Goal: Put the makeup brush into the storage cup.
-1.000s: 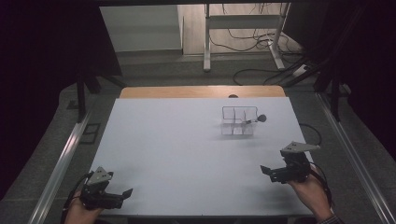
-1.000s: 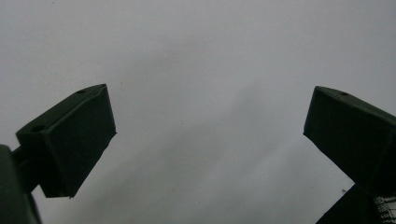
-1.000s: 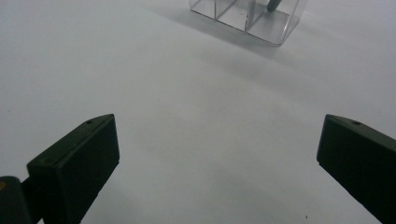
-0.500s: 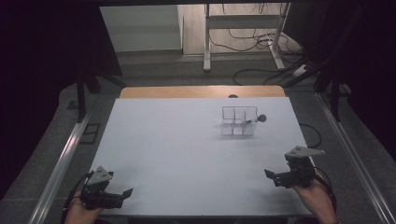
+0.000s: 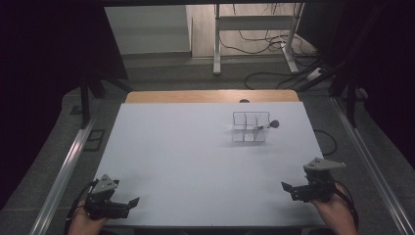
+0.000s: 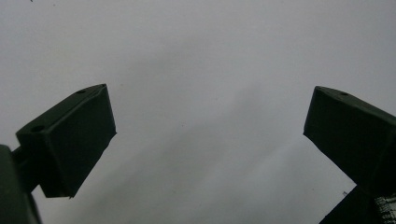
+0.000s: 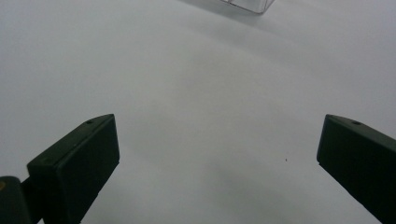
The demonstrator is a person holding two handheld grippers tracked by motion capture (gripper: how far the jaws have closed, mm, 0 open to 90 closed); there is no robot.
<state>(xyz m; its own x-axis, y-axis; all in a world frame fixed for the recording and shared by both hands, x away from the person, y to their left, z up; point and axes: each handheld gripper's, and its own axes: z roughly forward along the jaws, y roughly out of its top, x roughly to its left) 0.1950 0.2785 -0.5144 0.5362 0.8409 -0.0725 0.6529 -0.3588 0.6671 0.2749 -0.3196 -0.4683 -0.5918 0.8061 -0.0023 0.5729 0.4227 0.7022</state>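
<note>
A clear compartmented organiser [image 5: 250, 127] stands upright on the far right part of the white tabletop [image 5: 186, 156], with a dark round-headed item [image 5: 274, 124] resting at its right end, the thin stem reaching into a compartment; which compartment cannot be told. Its near corner shows at the top edge of the right gripper view [image 7: 252, 4]. The right hand-held gripper [image 5: 288, 188] rests at the near right edge of the tabletop, well apart from the organiser, jaws spread wide and empty over bare surface. The left hand-held gripper [image 5: 131, 201] sits at the near left corner, likewise released, nothing between its jaws [image 6: 205, 140]. Judgement: the step in hand is an approach by the right hand-held gripper, being the nearer. To do it well, it should travel forward with jaws kept apart, line up squarely with the stem rather than the thin wall, and close gently, since the light organiser could slide or tip if nudged.
</note>
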